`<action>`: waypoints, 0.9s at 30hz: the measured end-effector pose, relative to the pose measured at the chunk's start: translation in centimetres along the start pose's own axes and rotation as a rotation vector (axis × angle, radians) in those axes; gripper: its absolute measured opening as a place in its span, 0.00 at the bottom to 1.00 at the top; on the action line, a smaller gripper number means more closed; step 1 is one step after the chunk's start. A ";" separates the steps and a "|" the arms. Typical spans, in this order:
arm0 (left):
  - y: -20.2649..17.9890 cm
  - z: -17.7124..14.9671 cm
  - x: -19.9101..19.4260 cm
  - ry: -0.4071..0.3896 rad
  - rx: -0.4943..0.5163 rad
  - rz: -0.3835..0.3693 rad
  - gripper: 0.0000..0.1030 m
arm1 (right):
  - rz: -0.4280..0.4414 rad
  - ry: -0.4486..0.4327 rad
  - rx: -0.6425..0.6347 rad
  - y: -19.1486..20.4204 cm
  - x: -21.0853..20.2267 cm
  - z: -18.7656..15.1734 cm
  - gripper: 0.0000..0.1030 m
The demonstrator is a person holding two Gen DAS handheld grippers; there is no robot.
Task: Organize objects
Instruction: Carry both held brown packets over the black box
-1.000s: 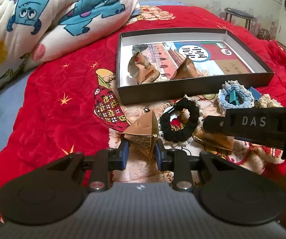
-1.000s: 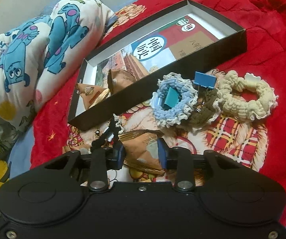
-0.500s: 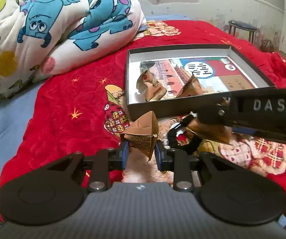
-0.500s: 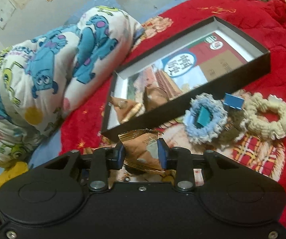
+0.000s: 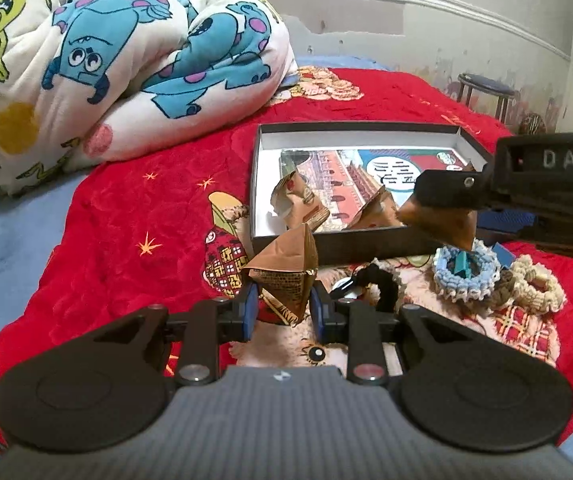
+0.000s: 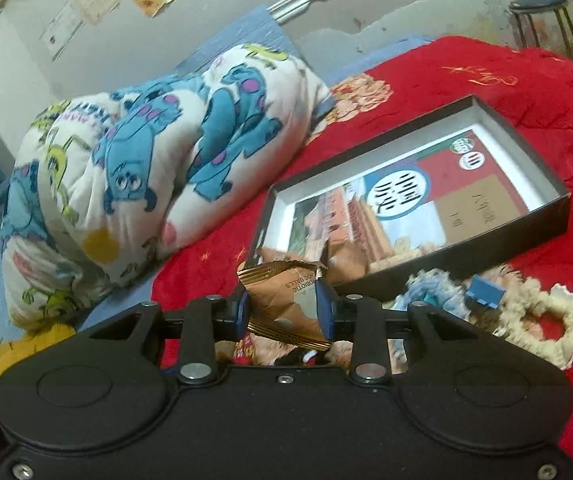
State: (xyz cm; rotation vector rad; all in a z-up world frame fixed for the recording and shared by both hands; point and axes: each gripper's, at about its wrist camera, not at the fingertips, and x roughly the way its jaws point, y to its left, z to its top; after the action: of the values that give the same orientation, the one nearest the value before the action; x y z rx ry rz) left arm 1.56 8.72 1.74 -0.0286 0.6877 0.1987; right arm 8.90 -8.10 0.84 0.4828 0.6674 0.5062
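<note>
My left gripper [image 5: 281, 307] is shut on a brown pyramid snack packet [image 5: 282, 272], held above the red blanket in front of the black box [image 5: 350, 246]. My right gripper [image 6: 283, 312] is shut on another brown snack packet [image 6: 286, 300]; in the left wrist view it hangs over the box's near wall [image 5: 444, 220]. Two more brown packets [image 5: 302, 204] lie inside the box. On the blanket by the box lie a blue scrunchie [image 5: 466, 276], a cream scrunchie [image 5: 536, 284], a black scrunchie [image 5: 382, 284] and a blue binder clip [image 6: 486, 294].
A rolled cartoon-print quilt [image 5: 118, 60] lies at the back left of the bed. A picture card [image 6: 410, 200] lines the box floor. A stool [image 6: 542, 12] stands by the wall beyond the bed.
Both grippers have risen from the blanket with their packets. The right gripper has carried its packet up to the box's near wall.
</note>
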 end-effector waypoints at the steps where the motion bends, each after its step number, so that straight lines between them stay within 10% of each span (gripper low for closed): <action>1: 0.1 0.1 0.0 -0.008 -0.010 -0.004 0.30 | -0.001 -0.003 0.013 -0.4 0.1 0.3 0.31; 27: -7.6 8.3 2.2 -0.220 -0.023 -0.127 0.30 | -0.076 -0.190 0.067 -7.5 -4.1 9.0 0.31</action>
State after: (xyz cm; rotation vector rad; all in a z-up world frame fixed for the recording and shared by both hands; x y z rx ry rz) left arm 9.87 2.41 6.51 -0.0715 0.4629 0.0860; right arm 14.38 -18.54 4.62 0.5587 0.5191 0.3618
